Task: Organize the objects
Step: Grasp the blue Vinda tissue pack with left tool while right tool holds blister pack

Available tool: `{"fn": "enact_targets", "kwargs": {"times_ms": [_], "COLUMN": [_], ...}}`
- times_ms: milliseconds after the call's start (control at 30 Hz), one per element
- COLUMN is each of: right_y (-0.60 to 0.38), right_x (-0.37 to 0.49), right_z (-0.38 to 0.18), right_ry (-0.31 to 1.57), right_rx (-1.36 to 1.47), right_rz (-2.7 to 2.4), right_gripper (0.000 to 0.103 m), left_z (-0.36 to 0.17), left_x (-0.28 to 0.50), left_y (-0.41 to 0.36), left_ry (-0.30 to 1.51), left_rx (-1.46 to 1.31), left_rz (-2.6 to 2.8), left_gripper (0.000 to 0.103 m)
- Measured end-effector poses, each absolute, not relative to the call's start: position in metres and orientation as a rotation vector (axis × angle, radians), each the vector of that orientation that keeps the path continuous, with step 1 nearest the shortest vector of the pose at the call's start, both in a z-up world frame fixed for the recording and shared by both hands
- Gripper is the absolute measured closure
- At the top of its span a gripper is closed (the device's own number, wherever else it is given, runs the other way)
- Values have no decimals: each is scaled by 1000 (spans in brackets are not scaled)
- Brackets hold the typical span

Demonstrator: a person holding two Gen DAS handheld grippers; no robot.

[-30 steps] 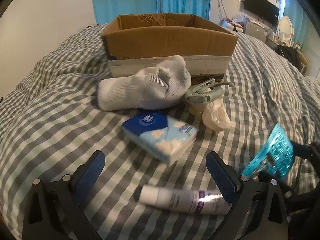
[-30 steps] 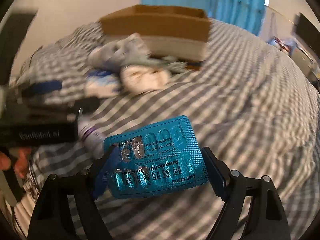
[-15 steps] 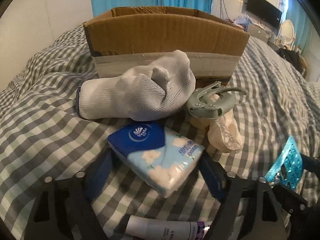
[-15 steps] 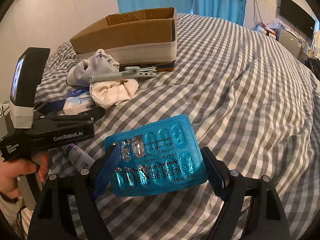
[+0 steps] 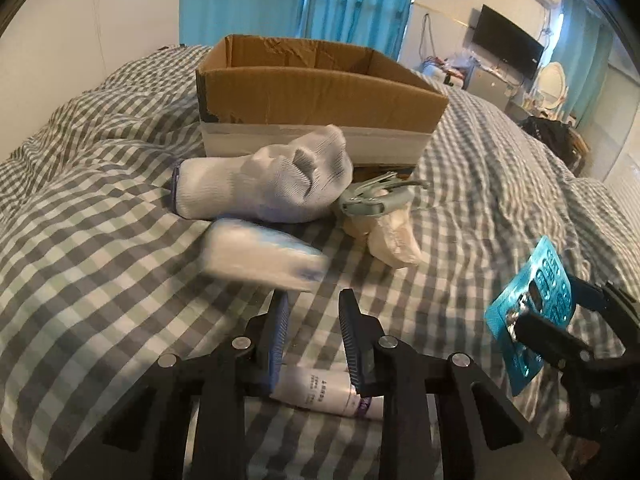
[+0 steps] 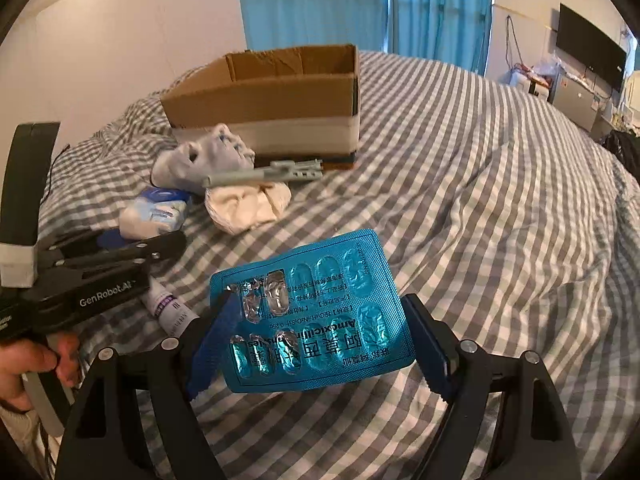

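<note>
An open cardboard box (image 5: 320, 96) stands on the checked bed; it also shows in the right wrist view (image 6: 272, 104). In front of it lie a white sock (image 5: 264, 184), a grey clip (image 5: 372, 200) on a cream cloth (image 5: 392, 236), a tissue pack (image 5: 260, 256) and a white tube (image 5: 324, 392). My left gripper (image 5: 314, 320) is shut on the near edge of the tissue pack, which looks blurred and lifted. My right gripper (image 6: 320, 340) is shut on a blue pill blister (image 6: 316, 320), held above the bed; the blister also shows in the left wrist view (image 5: 528, 304).
The checked duvet (image 6: 500, 200) is rumpled, with folds at the right. A wall runs along the bed's left side. Blue curtains (image 5: 300, 0), a TV (image 5: 508, 44) and clutter stand beyond the bed. The left gripper's body (image 6: 88, 280) lies left of the blister.
My left gripper moved forward over the tube to the tissue pack, closed on its edge and lifted it. The right gripper kept hold of the blister.
</note>
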State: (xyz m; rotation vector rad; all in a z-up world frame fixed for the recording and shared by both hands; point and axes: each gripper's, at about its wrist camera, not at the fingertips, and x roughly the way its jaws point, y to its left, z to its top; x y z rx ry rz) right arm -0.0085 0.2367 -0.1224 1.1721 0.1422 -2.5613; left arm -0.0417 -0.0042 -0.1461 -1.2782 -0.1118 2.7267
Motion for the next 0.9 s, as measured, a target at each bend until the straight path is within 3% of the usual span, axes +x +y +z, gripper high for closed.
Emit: {"fn": "enact_targets", "kwargs": {"times_ms": [100, 233, 267, 300, 367, 600, 800, 833, 900], "right_y": [237, 235, 235, 235, 236, 238, 246, 247, 249], "right_x": [-4, 3, 3, 4, 5, -1, -9, -11, -14], "right_z": [-113, -105, -105, -104, -105, -111, -121, -122, -123], "right_ry": [132, 149, 150, 150, 149, 117, 88, 79, 66], "right_rx": [1147, 1124, 1121, 1119, 1120, 1138, 1176, 1183, 1192], "right_rz": [-2572, -2584, -2586, -2587, -2588, -2569, -2548, -2547, -2542], "right_gripper": [21, 21, 21, 21, 21, 21, 21, 21, 21], "left_z": [-143, -144, -144, -142, -139, -144, -170, -176, -180], "left_x": [-38, -37, -36, -34, -28, -50, -74, -77, -78], "left_y": [-5, -7, -8, -10, -16, -24, -4, -1, 1], "left_ry": [-119, -111, -122, -136, -151, -116, 98, 123, 118], "left_rx": [-1260, -1325, -1338, -1340, -1294, -1330, -1417, -1443, -1444], "left_rz": [2729, 2752, 2756, 2772, 2829, 2861, 2810, 2790, 2763], "left_gripper": [87, 81, 65, 37, 20, 20, 20, 23, 45]}}
